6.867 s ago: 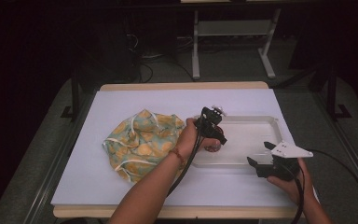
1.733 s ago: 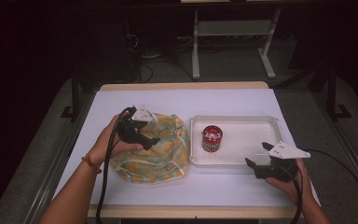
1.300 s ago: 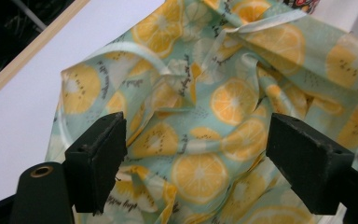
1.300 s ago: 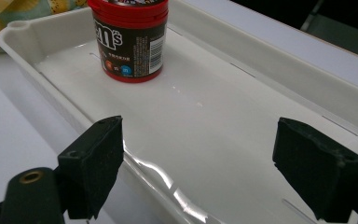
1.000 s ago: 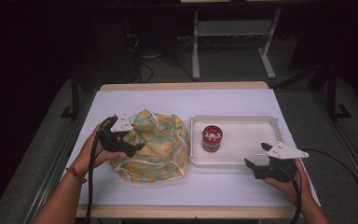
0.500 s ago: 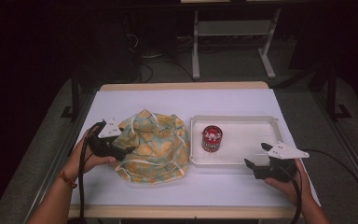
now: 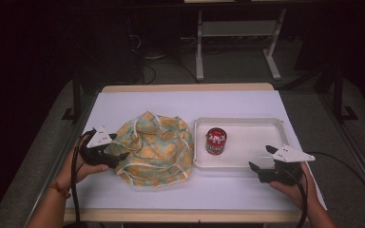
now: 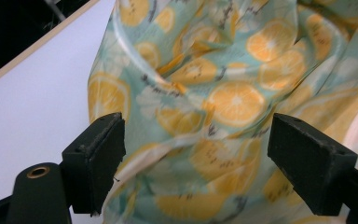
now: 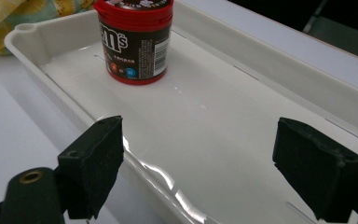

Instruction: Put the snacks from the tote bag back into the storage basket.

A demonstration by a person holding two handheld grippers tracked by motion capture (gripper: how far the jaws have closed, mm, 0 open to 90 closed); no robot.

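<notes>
A crumpled cloth bag printed with orange slices (image 7: 154,147) (image 8: 223,102) lies left of centre on the white table. My left gripper (image 7: 116,146) (image 8: 198,172) stands open at the bag's left edge, its jaws wide apart over the fabric. A red-lidded candy tub (image 7: 216,140) (image 9: 135,39) stands upright in the left part of the white tray (image 7: 261,124) (image 9: 242,126). My right gripper (image 7: 262,158) (image 9: 198,172) stands open at the tray's near right corner, with nothing between its jaws.
The table's wooden edge (image 7: 185,88) runs along the far side. Metal stand legs (image 7: 237,42) and cables sit on the dark floor beyond. Bare white tabletop (image 7: 209,192) stretches along the front between the two hands.
The candy tub now stands in the tray. My left gripper crossed from the tray over the bag and drew back to the bag's left edge. The right gripper has barely moved.
</notes>
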